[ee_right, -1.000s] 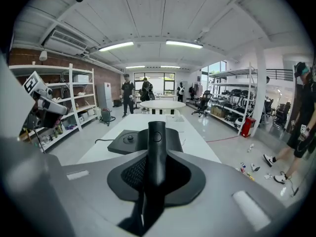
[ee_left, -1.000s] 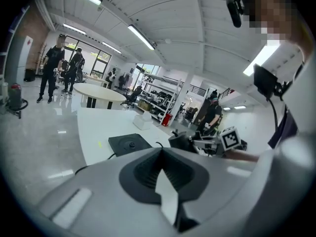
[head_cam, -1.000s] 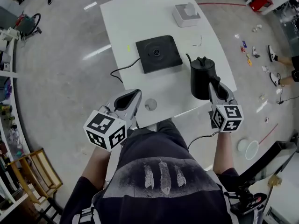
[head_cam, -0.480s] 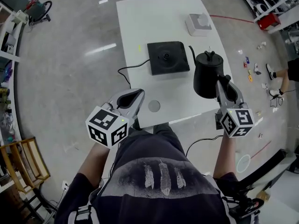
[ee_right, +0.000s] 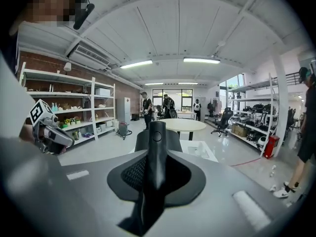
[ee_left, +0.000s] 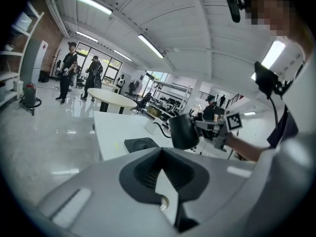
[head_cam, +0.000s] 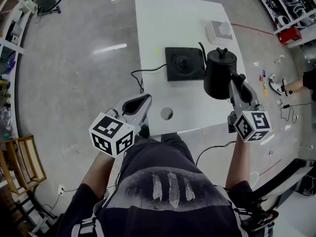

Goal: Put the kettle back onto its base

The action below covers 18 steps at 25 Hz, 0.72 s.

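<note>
The black gooseneck kettle hangs above the white table, just right of its flat black square base. My right gripper is shut on the kettle's handle, which stands upright between its jaws. The kettle body shows just beyond. My left gripper hovers over the table's near left edge, shut with nothing in it. From the left gripper view I see the kettle lifted beside the base.
A power cord runs from the base over the table's left edge. A round cable hole lies near the front edge. A white box sits at the far right corner. A round table and shelves stand beyond.
The right gripper has lifted the kettle and carried it closer to the base. The left gripper has shifted only slightly.
</note>
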Each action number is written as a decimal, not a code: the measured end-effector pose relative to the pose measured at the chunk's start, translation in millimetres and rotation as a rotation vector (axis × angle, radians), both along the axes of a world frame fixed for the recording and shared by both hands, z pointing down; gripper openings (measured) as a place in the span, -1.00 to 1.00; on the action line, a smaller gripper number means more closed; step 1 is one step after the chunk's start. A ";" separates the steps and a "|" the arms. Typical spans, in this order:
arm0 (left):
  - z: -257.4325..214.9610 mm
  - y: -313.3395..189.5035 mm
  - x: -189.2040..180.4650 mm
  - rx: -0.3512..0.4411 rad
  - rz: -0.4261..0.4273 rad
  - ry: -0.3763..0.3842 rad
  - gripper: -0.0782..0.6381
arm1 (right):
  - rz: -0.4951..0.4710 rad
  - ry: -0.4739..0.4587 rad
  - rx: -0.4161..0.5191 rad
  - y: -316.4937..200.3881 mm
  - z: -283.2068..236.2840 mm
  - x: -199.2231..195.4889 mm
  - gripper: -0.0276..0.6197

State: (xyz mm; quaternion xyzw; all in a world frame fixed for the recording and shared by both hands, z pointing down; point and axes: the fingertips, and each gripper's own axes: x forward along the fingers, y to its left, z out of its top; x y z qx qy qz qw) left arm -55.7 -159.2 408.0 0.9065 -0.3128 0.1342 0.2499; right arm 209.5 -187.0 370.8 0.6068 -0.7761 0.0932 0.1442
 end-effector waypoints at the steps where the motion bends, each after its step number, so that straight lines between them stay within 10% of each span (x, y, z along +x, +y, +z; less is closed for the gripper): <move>1: 0.2 -1.0 -1.6 0.000 -0.005 0.002 -0.78 | -0.002 -0.009 0.004 -4.6 -0.6 -1.5 -0.73; 18: 6.5 -12.8 -23.8 -0.012 -0.083 -0.038 -0.78 | -0.154 -0.122 0.061 -92.0 16.3 -55.1 -0.73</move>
